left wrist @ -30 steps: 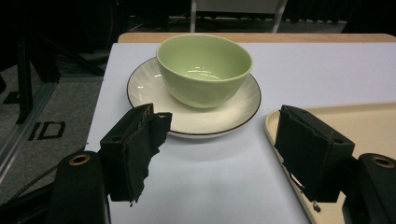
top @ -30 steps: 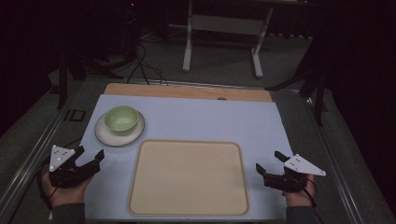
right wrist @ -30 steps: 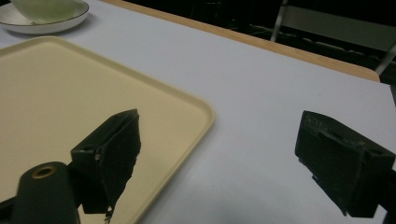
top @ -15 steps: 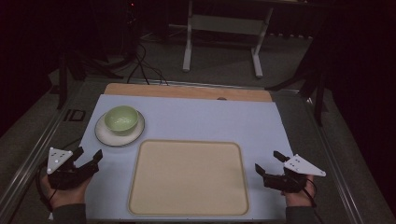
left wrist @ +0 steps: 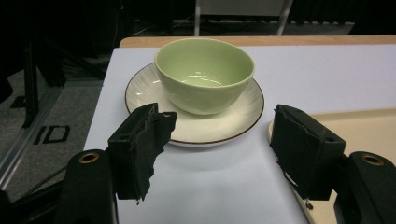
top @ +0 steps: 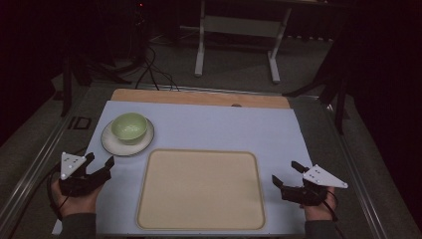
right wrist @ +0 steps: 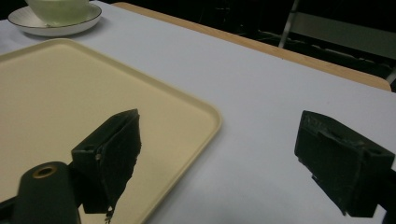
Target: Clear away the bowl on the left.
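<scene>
A pale green bowl (top: 129, 127) sits upright on a white saucer (top: 111, 142) at the mat's far left. A cream tray (top: 201, 189) lies empty in the middle near the front edge. My left gripper (top: 100, 160) is open, left of the tray and just in front of the saucer; its own view has the bowl (left wrist: 204, 74) and saucer (left wrist: 219, 129) close ahead between the jaws. My right gripper (top: 287, 173) is open at the tray's right side, with the tray corner (right wrist: 196, 112) between its jaws and nothing held.
A white mat (top: 224, 129) covers the wooden tabletop (top: 199, 97), whose far edge shows as a bare strip. Metal rails run along both sides of the table. A white stand (top: 236, 30) is on the floor beyond, with cables to its left.
My left gripper has shifted slightly toward the front left. The right gripper has barely moved. Bowl, saucer and tray are where they were.
</scene>
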Demonstrator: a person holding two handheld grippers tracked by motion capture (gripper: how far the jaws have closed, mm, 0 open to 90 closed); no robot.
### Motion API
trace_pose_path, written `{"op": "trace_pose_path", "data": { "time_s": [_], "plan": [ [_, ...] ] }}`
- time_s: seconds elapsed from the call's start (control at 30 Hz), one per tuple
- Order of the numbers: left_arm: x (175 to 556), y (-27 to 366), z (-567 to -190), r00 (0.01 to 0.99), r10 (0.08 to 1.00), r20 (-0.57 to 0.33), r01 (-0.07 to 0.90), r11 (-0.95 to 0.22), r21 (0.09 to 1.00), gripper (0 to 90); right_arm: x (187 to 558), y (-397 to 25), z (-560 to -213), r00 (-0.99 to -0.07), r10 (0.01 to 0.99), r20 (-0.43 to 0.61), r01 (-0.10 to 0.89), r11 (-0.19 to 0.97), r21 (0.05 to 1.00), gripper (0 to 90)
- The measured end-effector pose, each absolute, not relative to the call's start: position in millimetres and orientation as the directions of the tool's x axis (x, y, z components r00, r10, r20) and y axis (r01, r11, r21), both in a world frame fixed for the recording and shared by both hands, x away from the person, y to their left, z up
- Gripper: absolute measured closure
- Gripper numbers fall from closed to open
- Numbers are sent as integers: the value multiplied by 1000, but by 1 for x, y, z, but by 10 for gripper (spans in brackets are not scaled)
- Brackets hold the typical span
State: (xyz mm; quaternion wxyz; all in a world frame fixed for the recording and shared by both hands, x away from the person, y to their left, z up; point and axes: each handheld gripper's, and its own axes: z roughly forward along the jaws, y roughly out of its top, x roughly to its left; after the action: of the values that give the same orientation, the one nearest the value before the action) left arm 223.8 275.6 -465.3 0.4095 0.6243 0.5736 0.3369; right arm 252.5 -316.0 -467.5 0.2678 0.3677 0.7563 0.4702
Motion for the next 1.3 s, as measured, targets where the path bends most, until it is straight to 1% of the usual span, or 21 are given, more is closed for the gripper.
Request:
{"op": "trace_pose_path", "data": {
  "time_s": [0.13,0.47,0.5,0.53,0.67,0.9,1.3],
  "plan": [
    [232,276,-467,112,993,-41,452,-15,892,330,253,-317,-467,-588,807,-57,303,285,910,139],
    [250,279,-462,114,991,-64,451,5,893,330,252,-318,-467,-584,810,-61,293,280,914,139],
    [255,277,-460,117,992,-42,454,-16,891,332,252,-318,-467,-583,811,-58,295,277,914,139],
    [255,277,-460,117,992,-42,454,-16,891,335,252,-318,-467,-583,811,-58,295,277,914,139],
    [263,277,-456,129,990,-52,449,-12,893,339,252,-318,-467,-586,808,-58,293,278,915,139],
    [275,279,-453,112,990,-80,438,23,898,361,252,-317,-467,-589,806,-60,291,281,914,139],
    [297,283,-460,89,989,-114,469,59,881,371,252,-317,-467,-590,805,-60,295,285,912,138]
  ]
}}
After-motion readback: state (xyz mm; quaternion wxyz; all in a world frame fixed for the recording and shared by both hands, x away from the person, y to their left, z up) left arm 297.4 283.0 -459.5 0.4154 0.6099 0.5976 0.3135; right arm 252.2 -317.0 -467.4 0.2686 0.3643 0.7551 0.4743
